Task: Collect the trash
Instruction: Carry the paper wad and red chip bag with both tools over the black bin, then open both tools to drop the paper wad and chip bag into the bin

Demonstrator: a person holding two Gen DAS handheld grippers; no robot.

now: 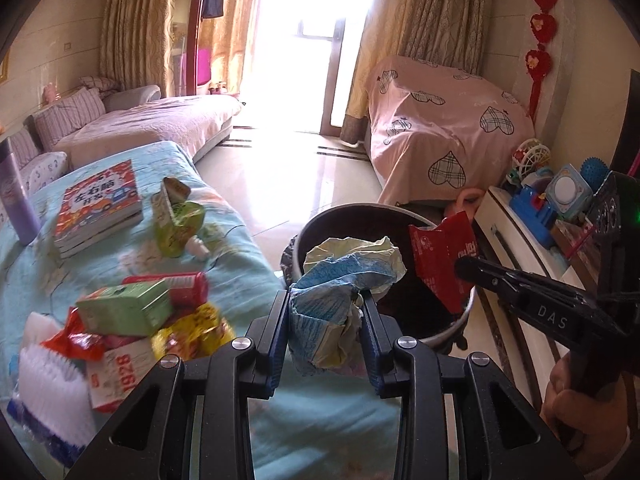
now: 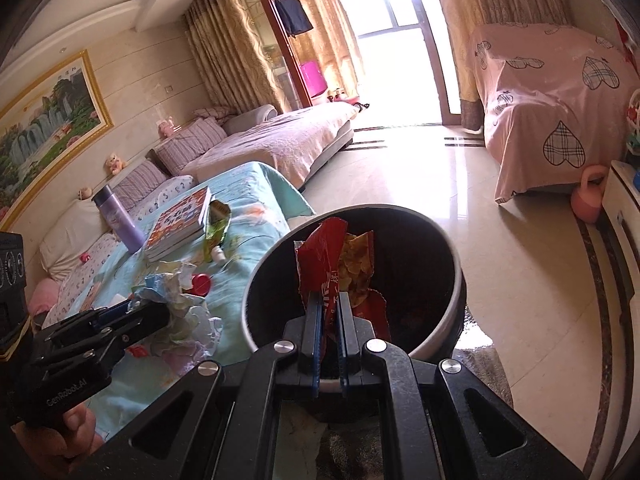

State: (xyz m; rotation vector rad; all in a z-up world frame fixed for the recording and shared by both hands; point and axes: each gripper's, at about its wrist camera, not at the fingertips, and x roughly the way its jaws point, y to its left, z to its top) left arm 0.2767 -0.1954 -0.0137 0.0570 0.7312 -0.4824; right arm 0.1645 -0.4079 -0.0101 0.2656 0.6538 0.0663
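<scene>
The right gripper [image 2: 329,312] pinches a red chip bag [image 2: 320,252] over the trash bin [image 2: 256,280], the left gripper [image 1: 326,320] squeezes crumpled paper [image 1: 344,276], and more wrappers [image 1: 132,312] wait at 9 o'clock on the bench [image 1: 240,248].

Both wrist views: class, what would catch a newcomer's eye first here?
The red crinkled snack wrapper pinched in the right gripper above the round dark trash bin. Beside it, the left gripper clamps a crumpled blue-and-yellow paper wad near the bin's rim.
</scene>
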